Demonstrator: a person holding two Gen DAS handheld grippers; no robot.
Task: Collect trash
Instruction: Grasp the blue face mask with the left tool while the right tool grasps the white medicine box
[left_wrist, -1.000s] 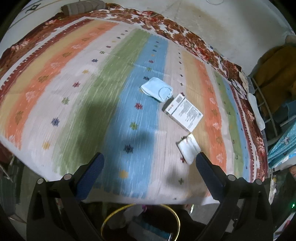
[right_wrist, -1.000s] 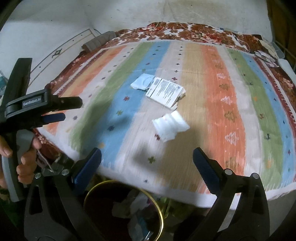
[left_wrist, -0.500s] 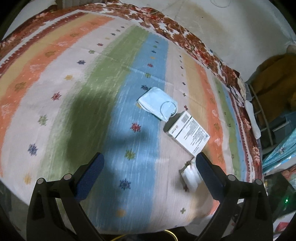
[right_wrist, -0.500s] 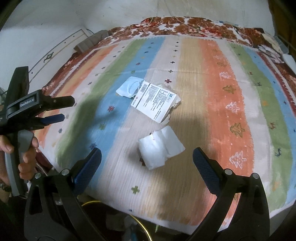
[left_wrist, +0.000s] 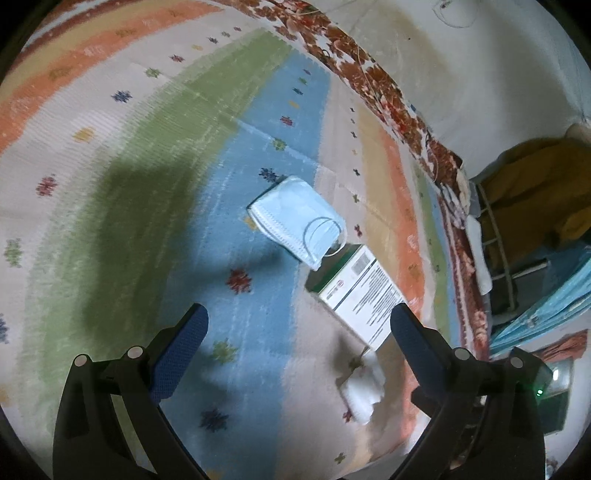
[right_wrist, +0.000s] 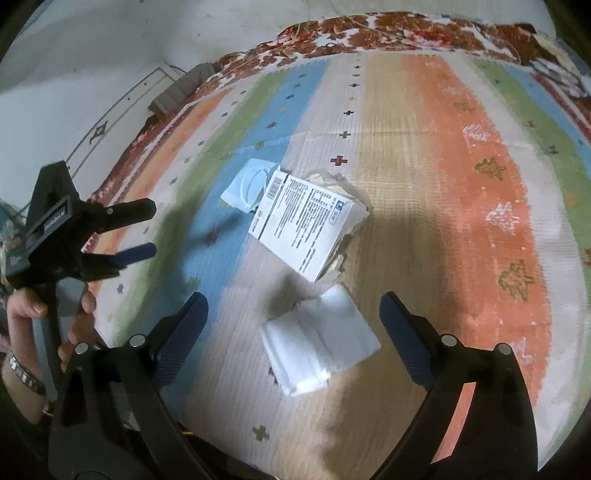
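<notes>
Three pieces of trash lie on the striped bedspread (right_wrist: 443, 155): a pale blue face mask (left_wrist: 297, 221) (right_wrist: 248, 184), a torn white printed box (left_wrist: 360, 291) (right_wrist: 306, 221) and a folded white tissue (right_wrist: 317, 343) (left_wrist: 364, 391). My right gripper (right_wrist: 291, 314) hovers just above the tissue, which shows between its fingers without touching the pads; its jaws are closing. My left gripper (left_wrist: 299, 328) is open over the blue stripe, with the mask ahead of it and the box by its right finger. The left gripper (right_wrist: 142, 230) also shows in the right wrist view, held by a hand.
A floral border (left_wrist: 373, 77) runs along the bed's far edge by a white wall. Right of the bed stand a metal rack (left_wrist: 495, 236) with brown cloth (left_wrist: 535, 188) and blue fabric (left_wrist: 543, 314). A grey pillow (right_wrist: 181, 88) lies at the far left corner.
Both grippers have come forward and down over the bed; the trash looks larger and nearer. The gold-rimmed bin seen at the bottom earlier has dropped out of view. The right jaws have narrowed slightly.
</notes>
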